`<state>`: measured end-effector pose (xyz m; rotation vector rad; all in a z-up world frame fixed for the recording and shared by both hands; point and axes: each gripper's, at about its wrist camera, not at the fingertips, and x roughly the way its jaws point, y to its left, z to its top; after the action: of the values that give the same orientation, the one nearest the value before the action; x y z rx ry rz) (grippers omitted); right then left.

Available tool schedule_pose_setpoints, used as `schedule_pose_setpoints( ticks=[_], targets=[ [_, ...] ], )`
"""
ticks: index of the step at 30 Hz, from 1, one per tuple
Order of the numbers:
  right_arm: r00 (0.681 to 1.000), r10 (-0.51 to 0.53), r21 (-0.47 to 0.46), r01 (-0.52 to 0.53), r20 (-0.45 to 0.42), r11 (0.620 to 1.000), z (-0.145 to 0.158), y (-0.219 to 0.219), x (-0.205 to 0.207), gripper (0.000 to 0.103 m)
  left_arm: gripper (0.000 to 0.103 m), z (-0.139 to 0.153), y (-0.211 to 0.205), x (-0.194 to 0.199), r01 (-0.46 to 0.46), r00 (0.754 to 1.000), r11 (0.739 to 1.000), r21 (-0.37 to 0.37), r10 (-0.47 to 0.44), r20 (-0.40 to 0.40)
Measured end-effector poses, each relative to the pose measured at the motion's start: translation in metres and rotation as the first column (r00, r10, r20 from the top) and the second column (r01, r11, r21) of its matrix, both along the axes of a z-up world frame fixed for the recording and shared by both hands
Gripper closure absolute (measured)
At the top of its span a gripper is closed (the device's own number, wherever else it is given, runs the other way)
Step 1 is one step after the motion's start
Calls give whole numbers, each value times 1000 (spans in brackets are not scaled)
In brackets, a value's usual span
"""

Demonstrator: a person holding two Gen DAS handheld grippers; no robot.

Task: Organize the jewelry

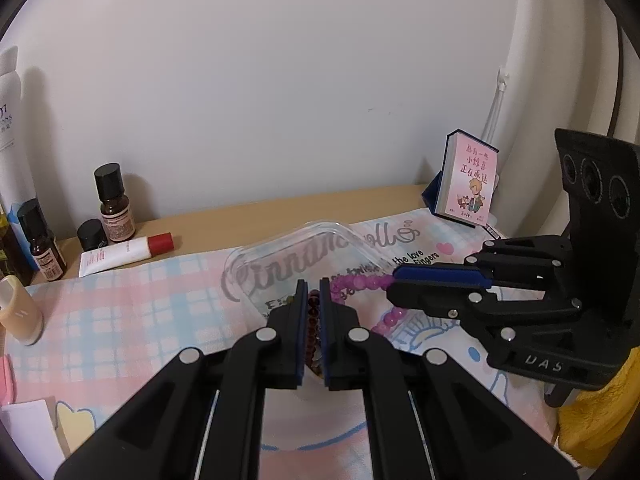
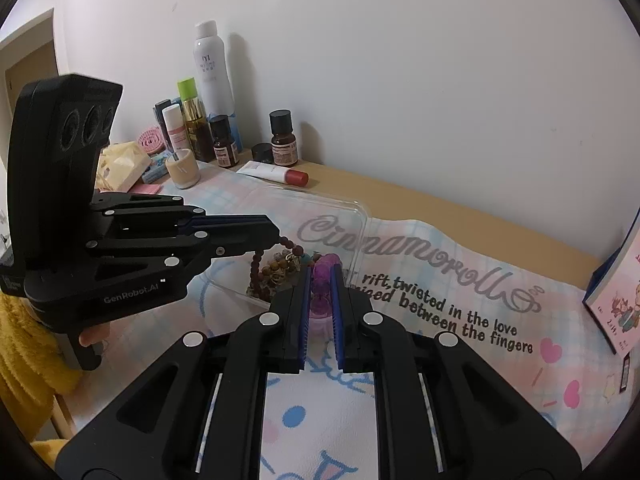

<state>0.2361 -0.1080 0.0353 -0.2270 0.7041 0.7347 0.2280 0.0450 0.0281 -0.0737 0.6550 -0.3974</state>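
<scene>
A clear plastic box (image 1: 280,252) lies on the pastel mat; it also shows in the right wrist view (image 2: 356,216). My left gripper (image 1: 314,292) is shut on a dark red bead bracelet (image 1: 313,316), which hangs from its tips over the box in the right wrist view (image 2: 256,264). My right gripper (image 2: 322,280) is shut on a purple bead bracelet (image 2: 325,276), seen from the left wrist view as a pink-purple strand (image 1: 360,282) hanging from its tips (image 1: 394,280). A brown bead bracelet (image 2: 280,268) lies in the box.
Small brown bottles (image 1: 116,204), a red-capped white tube (image 1: 128,254) and a beige jar (image 1: 18,312) stand at the left along the wall. A tall white spray can (image 2: 212,68) stands behind them. A pink desk calendar (image 1: 468,184) stands at the right.
</scene>
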Motion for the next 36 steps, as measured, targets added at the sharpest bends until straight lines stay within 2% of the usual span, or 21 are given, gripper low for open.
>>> schedule_pose_setpoints(
  ticks=[5,7,9,11,14,16,18,19,20,22,23,25,26,27,28,33,36],
  targets=[
    [1000,9,13,-9,3,1000,7,-3,-4,92,97,2,7,-3,-7,1000,1000,-5,7,-1],
    [1000,9,21,-9,0,1000,10,-5,-4,88,95,5,10,-5,-13,1000,1000,-14,13,2],
    [1000,10,28,-10,0,1000,13,-7,-5,83,82,8,13,-8,-17,1000,1000,-20,17,7],
    [1000,8,29,-8,-1,1000,16,-9,-6,77,75,11,13,-11,-18,1000,1000,-18,18,16],
    [1000,13,32,-14,10,999,20,-12,-12,72,71,17,11,-19,-16,999,1000,6,16,35],
    [1000,12,29,-13,20,999,24,-14,-16,59,64,21,10,-23,-16,999,1000,16,15,45],
    [999,11,26,-11,32,1000,28,-16,-19,55,54,26,10,-29,-14,998,1000,23,13,59],
    [999,11,27,-12,36,1000,30,-17,-21,46,52,29,10,-31,-14,998,1000,24,12,66],
    [999,11,31,-13,40,999,33,-19,-23,41,48,31,10,-34,-12,997,1000,25,10,72],
    [999,11,38,-13,42,999,37,-22,-26,36,40,36,11,-39,-17,996,999,28,14,83],
    [999,6,42,-8,44,999,39,-26,-28,33,33,39,12,-42,-16,996,1000,26,14,90],
    [999,-4,55,1,52,998,43,-31,-31,18,20,45,15,-51,-21,993,1000,18,19,116],
    [998,-5,62,2,56,998,45,-35,-33,16,10,47,15,-54,-24,992,1000,19,21,125],
    [998,-3,63,-1,57,998,46,-37,-35,11,6,50,16,-59,-31,990,999,25,27,141],
    [998,0,64,-4,60,998,47,-40,-36,8,6,51,17,-62,-37,988,999,31,32,150],
    [997,9,21,-10,71,1000,48,-45,-41,8,5,55,16,-68,-70,991,993,91,59,124],
    [997,32,12,-32,67,999,46,-45,-43,8,5,53,18,-70,-89,989,992,85,78,126]
  ],
)
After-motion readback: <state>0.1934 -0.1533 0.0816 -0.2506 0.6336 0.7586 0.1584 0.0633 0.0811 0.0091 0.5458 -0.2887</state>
